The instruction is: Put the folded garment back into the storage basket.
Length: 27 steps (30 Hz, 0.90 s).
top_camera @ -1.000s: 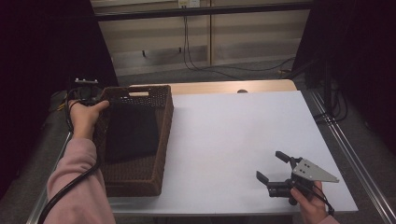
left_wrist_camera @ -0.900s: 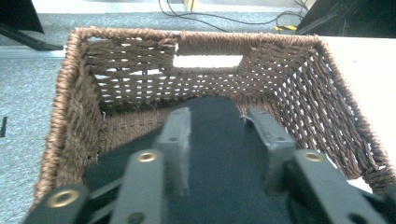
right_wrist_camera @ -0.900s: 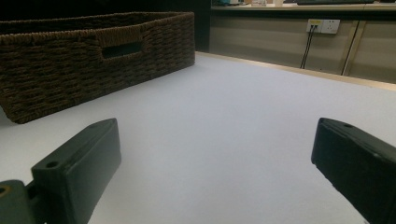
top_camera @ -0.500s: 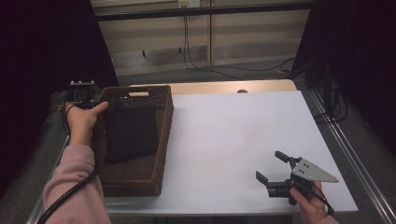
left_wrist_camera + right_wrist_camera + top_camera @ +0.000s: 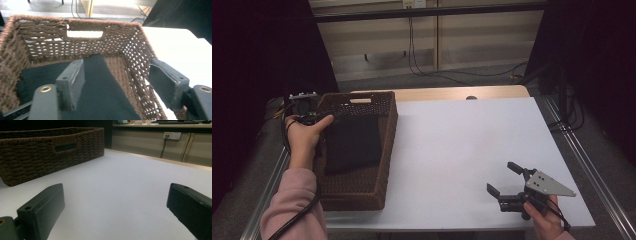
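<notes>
A brown wicker basket point(image 5: 362, 192) stands on the left of the white table point(image 5: 462, 145). A black cloth point(image 5: 352, 145) lies flat in the basket. My left gripper point(image 5: 312, 112) is held at the basket's far left corner. In the left gripper view my left gripper point(image 5: 120, 82) hangs above the black cloth point(image 5: 105, 100) with its jaws apart. They have just been opening, and nothing is pressed between them. My right gripper point(image 5: 501, 177) rests open near the table's front right edge. Bare table shows between its jaws in the right gripper view point(image 5: 117, 202).
The basket point(image 5: 50, 147) has a handle slot point(image 5: 85, 33) in its far wall. Cables point(image 5: 412, 50) hang down the wall behind the table. Metal rails point(image 5: 582, 165) run along both sides of the table. Bare white table lies between the basket and the right gripper.
My left hand has drawn back a little toward the person along the basket's left rim. The right gripper, the basket and the cloth have stayed where they were.
</notes>
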Each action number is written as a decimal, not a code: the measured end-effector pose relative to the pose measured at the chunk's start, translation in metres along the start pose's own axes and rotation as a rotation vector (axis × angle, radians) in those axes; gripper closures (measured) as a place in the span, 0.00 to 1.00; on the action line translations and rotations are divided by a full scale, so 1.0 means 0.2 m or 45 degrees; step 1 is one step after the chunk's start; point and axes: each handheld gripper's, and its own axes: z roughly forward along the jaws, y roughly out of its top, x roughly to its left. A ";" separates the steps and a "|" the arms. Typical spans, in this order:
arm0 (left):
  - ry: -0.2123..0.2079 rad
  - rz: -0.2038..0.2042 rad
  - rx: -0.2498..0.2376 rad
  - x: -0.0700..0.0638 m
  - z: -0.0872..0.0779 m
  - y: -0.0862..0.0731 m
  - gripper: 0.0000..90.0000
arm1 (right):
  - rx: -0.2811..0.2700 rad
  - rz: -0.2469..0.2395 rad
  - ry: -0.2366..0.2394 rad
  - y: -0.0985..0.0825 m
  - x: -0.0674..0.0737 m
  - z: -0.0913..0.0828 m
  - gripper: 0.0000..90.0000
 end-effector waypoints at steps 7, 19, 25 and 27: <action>-0.041 0.044 -0.006 -0.06 0.01 -0.04 0.29 | -0.004 0.006 0.004 0.00 0.00 0.00 0.02; -0.097 0.102 0.006 -0.14 0.03 -0.12 0.23 | -0.004 0.001 0.003 0.00 0.00 0.00 0.02; -0.122 0.133 0.012 -0.18 0.04 -0.16 0.21 | -0.001 -0.005 0.005 0.00 0.00 0.00 0.02; -0.137 0.136 -0.004 -0.19 0.04 -0.18 0.21 | -0.003 -0.006 0.008 0.00 0.00 0.00 0.02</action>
